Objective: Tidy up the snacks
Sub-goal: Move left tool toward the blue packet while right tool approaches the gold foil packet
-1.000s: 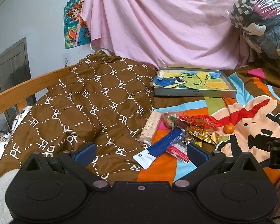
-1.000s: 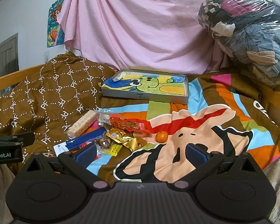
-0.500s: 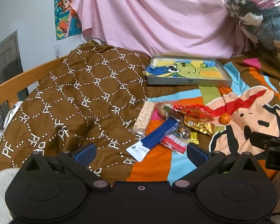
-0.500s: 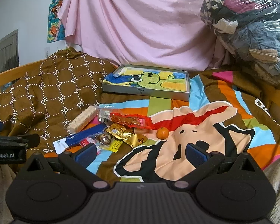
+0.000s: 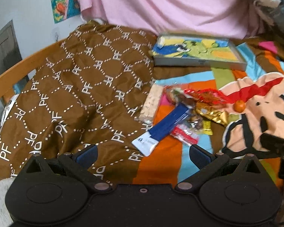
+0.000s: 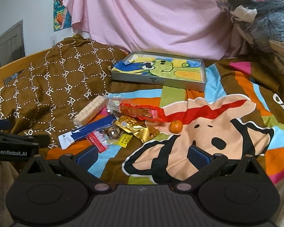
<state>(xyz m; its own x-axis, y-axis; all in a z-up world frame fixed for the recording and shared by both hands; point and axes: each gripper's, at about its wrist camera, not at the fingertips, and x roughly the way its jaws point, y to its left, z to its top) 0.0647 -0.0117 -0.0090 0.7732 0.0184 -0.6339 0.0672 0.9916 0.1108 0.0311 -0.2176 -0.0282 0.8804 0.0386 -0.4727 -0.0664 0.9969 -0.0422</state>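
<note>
Both grippers hover over a bed, jaws spread wide and holding nothing. Just ahead of the left gripper lies the snack pile, a blue-and-white packet nearest its open jaws. From the right gripper, the snacks sit ahead and left, a small orange straight ahead, the grey tray beyond.

Pink sheet drapes behind wooden bed rail.
</note>
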